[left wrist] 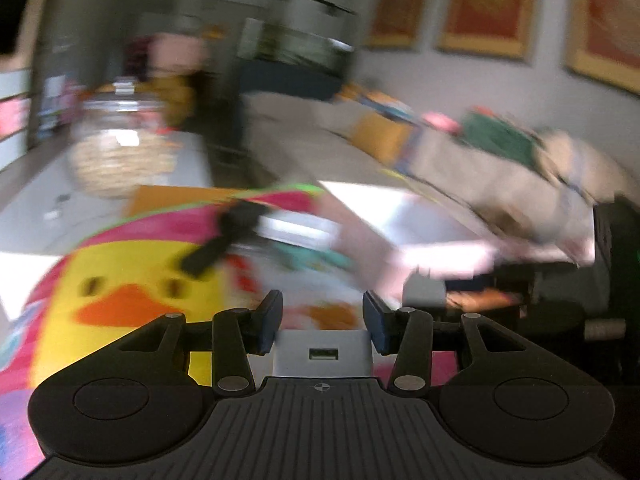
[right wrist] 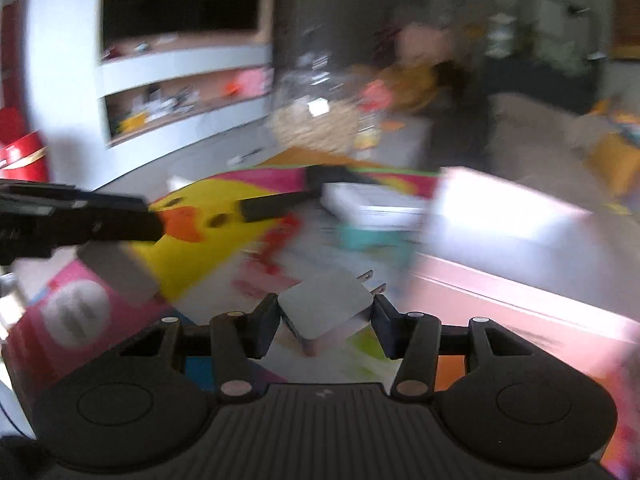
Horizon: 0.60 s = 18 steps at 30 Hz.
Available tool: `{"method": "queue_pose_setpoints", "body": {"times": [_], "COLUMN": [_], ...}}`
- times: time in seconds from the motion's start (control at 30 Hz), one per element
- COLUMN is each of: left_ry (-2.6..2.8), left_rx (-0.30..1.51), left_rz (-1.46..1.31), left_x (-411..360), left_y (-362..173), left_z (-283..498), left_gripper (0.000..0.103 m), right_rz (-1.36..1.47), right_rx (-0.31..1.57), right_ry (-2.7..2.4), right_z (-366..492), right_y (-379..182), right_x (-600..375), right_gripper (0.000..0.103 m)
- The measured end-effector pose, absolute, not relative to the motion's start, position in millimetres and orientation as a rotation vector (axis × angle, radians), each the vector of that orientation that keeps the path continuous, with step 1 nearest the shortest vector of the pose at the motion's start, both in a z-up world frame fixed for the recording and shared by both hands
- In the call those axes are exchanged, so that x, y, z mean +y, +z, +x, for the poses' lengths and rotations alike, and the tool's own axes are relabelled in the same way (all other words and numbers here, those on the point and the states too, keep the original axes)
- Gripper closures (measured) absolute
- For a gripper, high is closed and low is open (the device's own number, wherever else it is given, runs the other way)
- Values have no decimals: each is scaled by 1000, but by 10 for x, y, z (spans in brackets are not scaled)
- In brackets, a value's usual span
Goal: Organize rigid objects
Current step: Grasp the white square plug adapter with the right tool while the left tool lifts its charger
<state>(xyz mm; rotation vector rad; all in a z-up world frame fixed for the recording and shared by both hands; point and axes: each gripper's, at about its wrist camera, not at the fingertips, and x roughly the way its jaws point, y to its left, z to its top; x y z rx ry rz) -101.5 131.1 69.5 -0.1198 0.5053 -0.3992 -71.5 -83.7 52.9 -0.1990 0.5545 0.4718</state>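
Charger's (right wrist: 326, 304) prongs (right wrist: 372, 282) show from right claw (right wrist: 326, 316) only.

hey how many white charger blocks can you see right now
2. One charger block, USB port facing the camera, sits between the left tool's fingers. The other charger block, prongs out, sits between the right tool's fingers. Blur may hide more.

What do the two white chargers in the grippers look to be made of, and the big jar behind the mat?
Left gripper's charger: smooth white plastic, matte, with a USB port.
Right gripper's charger: smooth white plastic with rounded corners and bare metal prongs.
Jar: clear and glossy with bright highlights, glass or clear plastic; blur leaves it open.
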Motion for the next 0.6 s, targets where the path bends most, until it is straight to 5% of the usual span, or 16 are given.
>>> {"method": "queue_pose_setpoints", "body": {"times": [0.33, 0.4, 0.6], "left_ry": [-626, -568, -463], "left_rx": [381, 277, 214], "left_rz": [106, 76, -152], "left_x": [127, 8, 59], "left_y": [1362, 1596, 1776], "left_z": [-537, -348, 237], "left_gripper": [54, 66, 65], "right_rz": [-67, -48, -33], "right_rx": [464, 434, 399], "right_ry": [169, 154, 135], "right_z": [-1209, -1230, -1225], "right_y": [658, 699, 671], "right_x": [-2062, -2166, -2299], "right_gripper": [53, 53, 53]}}
